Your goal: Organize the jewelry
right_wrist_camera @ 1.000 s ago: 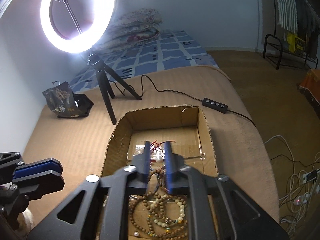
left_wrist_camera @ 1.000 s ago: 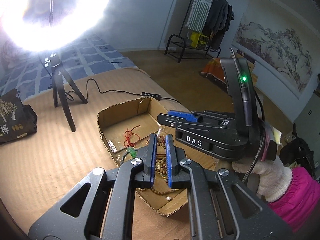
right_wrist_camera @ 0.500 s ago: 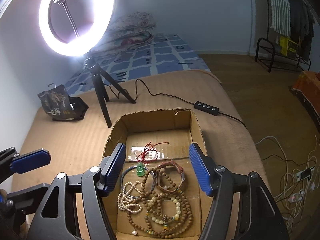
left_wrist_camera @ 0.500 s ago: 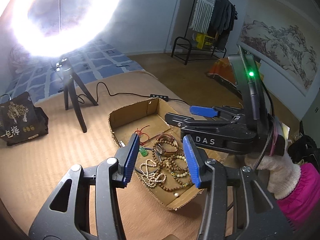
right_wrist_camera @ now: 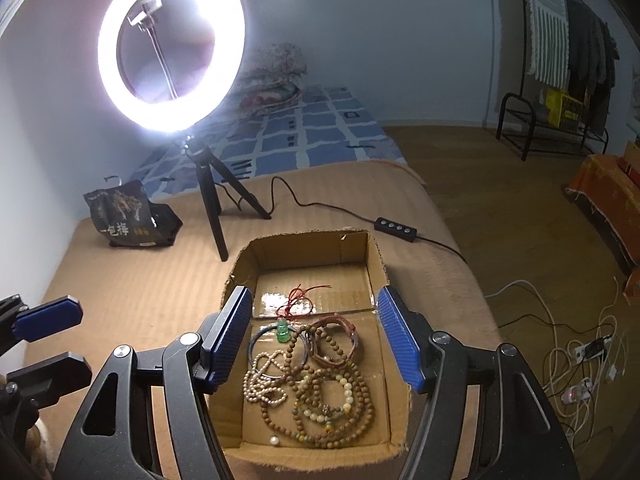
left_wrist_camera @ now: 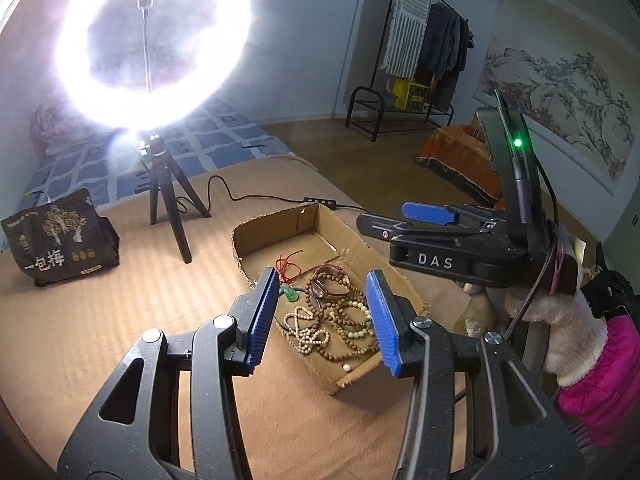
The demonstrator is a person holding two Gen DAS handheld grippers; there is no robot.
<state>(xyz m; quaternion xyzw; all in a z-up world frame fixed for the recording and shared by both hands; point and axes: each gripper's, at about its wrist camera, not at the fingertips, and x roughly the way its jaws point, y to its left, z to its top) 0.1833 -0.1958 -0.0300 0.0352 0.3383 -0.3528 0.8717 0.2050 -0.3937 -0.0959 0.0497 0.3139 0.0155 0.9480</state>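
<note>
A shallow cardboard box [right_wrist_camera: 308, 246] sits on the tan bed cover and holds a tangle of jewelry: brown bead strands [right_wrist_camera: 340, 408], a pale bead strand [right_wrist_camera: 260, 380], a green pendant [right_wrist_camera: 283, 332] on a red cord [right_wrist_camera: 300, 300], and bangles [right_wrist_camera: 336, 344]. The box also shows in the left wrist view [left_wrist_camera: 280, 228]. My right gripper [right_wrist_camera: 316, 340] is open and empty above the box's near half. My left gripper [left_wrist_camera: 320, 320] is open and empty over the box's left side. The right gripper shows in the left wrist view [left_wrist_camera: 420, 220], open.
A ring light on a black tripod [right_wrist_camera: 212, 204] stands behind the box, its cable and controller [right_wrist_camera: 396, 228] running right. A black snack bag [right_wrist_camera: 128, 216] lies at the back left. The bed edge drops to a wooden floor at right, with cables [right_wrist_camera: 580, 352].
Both grippers opened from shut to wide and rose back from the box, uncovering the jewelry. Nothing is held in either one.
</note>
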